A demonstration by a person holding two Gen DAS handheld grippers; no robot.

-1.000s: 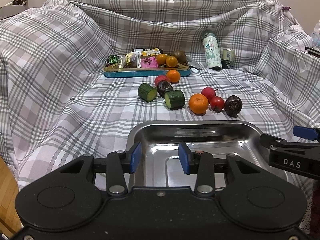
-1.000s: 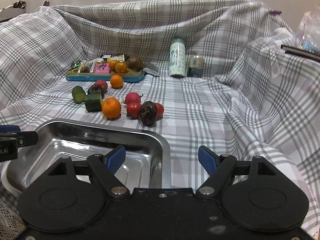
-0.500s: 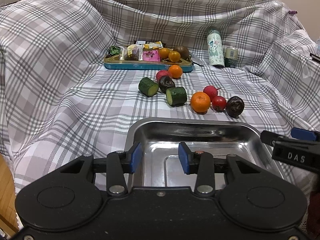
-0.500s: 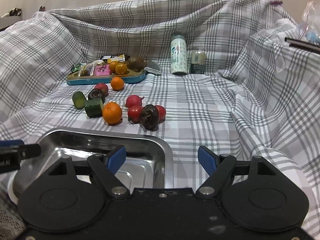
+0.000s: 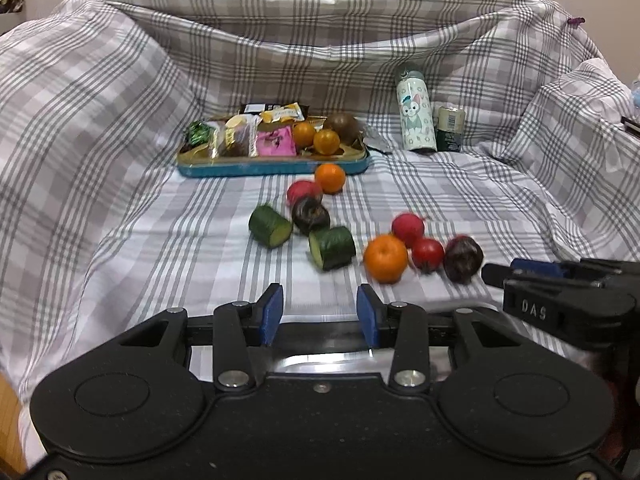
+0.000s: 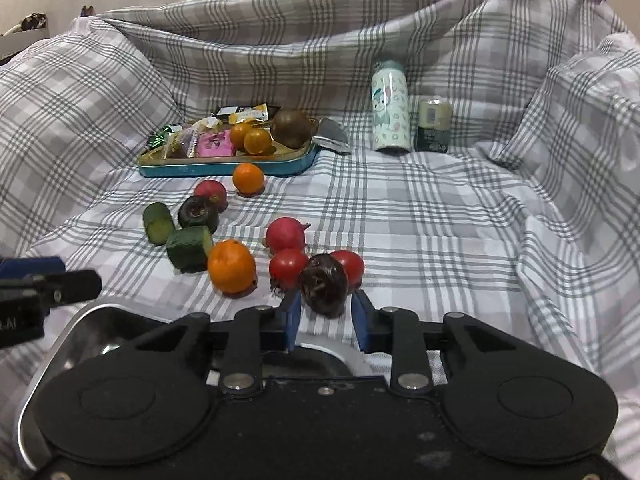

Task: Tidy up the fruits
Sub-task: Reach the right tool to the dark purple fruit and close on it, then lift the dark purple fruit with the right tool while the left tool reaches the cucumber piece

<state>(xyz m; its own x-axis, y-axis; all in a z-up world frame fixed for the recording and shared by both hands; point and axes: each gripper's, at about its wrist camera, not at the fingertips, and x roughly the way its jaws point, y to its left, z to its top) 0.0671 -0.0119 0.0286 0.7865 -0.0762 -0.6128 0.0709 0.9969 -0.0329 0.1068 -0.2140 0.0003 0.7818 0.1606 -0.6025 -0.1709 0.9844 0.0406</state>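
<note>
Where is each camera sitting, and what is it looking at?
Left wrist: sits on the left tool, looking forward over the plaid cloth at the fruit; its own two fingers show, and the right tool pokes in.
Right wrist: sits on the right tool, facing the dark fruit between its fingers, above the steel tray.
Both see: the big orange, blue tray and bottle.

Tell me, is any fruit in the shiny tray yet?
None that I can see: what shows of the steel tray looks bare. The right gripper has its fingers around the dark purple fruit, not clearly squeezing. The left gripper is empty. The big orange and the red fruits wait on the cloth.
</note>
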